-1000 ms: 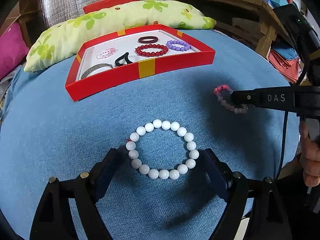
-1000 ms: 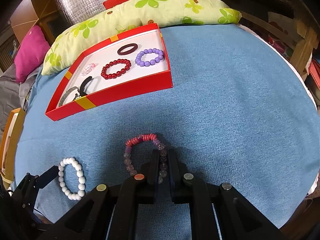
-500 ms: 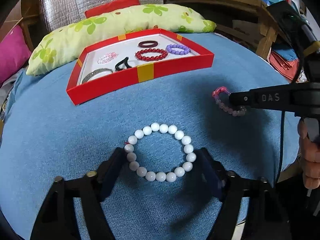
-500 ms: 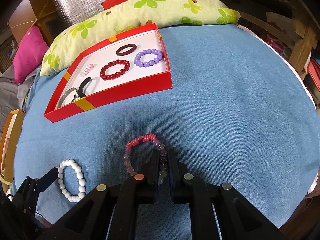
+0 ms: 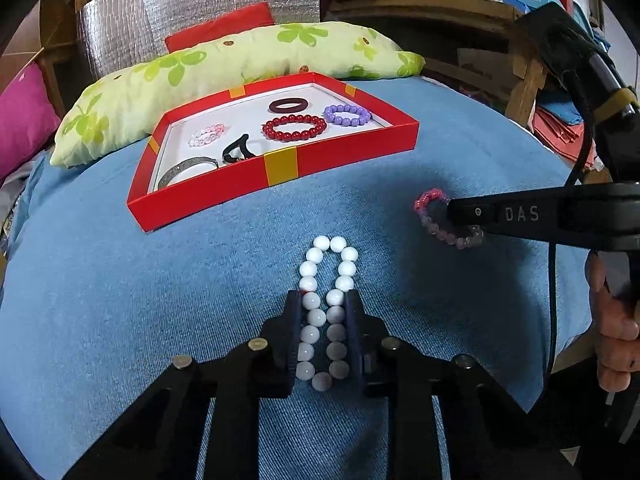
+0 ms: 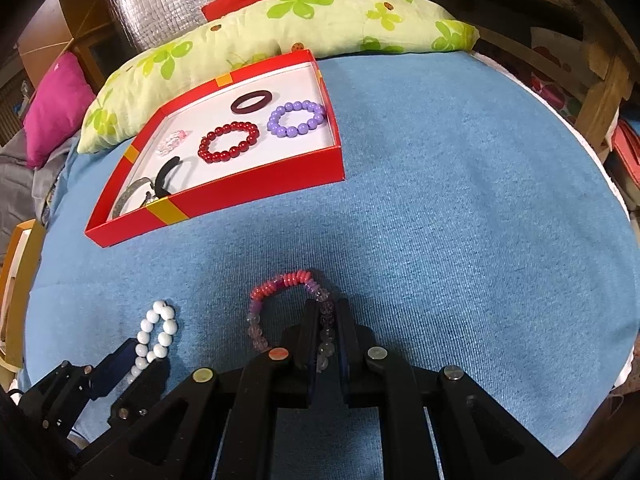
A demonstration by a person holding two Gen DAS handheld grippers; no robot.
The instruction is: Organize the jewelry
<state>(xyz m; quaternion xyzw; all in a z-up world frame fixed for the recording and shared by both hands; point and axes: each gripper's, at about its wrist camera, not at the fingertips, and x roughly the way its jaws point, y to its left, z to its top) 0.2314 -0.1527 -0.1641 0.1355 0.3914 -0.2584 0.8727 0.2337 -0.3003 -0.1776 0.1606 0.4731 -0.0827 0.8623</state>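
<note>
1. Left wrist view: the left gripper (image 5: 323, 330) has just been closing, and its pads now squeeze the white bead bracelet (image 5: 326, 280) into a narrow loop on the blue cloth (image 5: 120, 300).
2. The right gripper (image 6: 325, 334) is pressed together, pinching one side of the pink and purple bracelet (image 6: 280, 284); the rest of that loop lies on the cloth.
3. Both bracelets sit toward the near edge of the cloth, well apart from the red tray (image 6: 256, 196).
4. The tray lies toward the far edge, against a green flowered pillow (image 5: 224, 68), and holds a red bead bracelet (image 6: 229, 142), a purple bead bracelet (image 6: 297, 119), a dark ring (image 6: 251, 101) and other pieces.
</note>
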